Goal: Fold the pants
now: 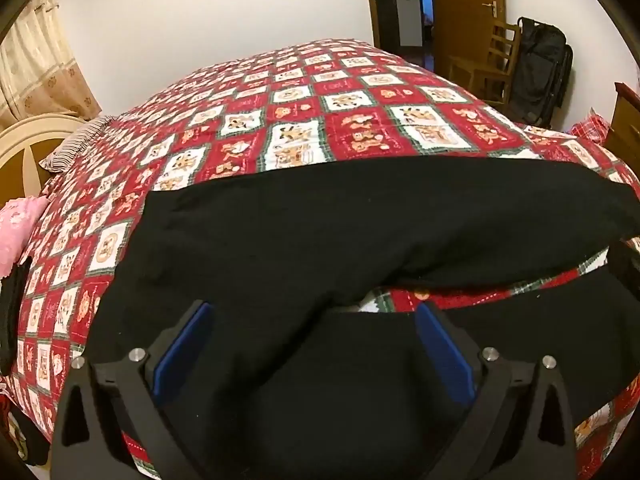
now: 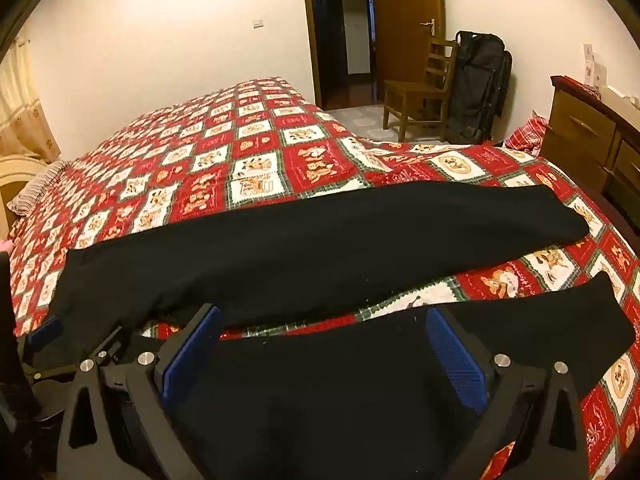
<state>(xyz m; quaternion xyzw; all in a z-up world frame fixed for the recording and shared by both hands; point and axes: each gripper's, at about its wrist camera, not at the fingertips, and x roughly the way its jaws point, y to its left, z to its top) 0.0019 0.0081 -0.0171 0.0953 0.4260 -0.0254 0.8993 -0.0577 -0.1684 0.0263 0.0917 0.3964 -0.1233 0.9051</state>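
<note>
Black pants (image 1: 320, 220) lie spread flat on a red patchwork bedspread (image 1: 304, 120), waist to the left, legs running right. The far leg (image 2: 320, 240) and near leg (image 2: 520, 320) are split apart, with a strip of bedspread (image 2: 400, 300) between them. My left gripper (image 1: 312, 320) is open over the near waist and crotch area, blue pads (image 1: 188, 344) wide apart. My right gripper (image 2: 324, 324) is open over the near leg, blue pads (image 2: 456, 356) wide apart. The left gripper's finger (image 2: 46, 330) shows at the right wrist view's left edge.
A wooden chair (image 2: 420, 88), black luggage (image 2: 480, 84) and an open doorway (image 2: 336, 36) stand beyond the bed. A wooden dresser (image 2: 592, 136) is at the right. A striped pillow (image 1: 76, 140), headboard (image 1: 24, 148) and pink fabric (image 1: 16, 232) lie at the left.
</note>
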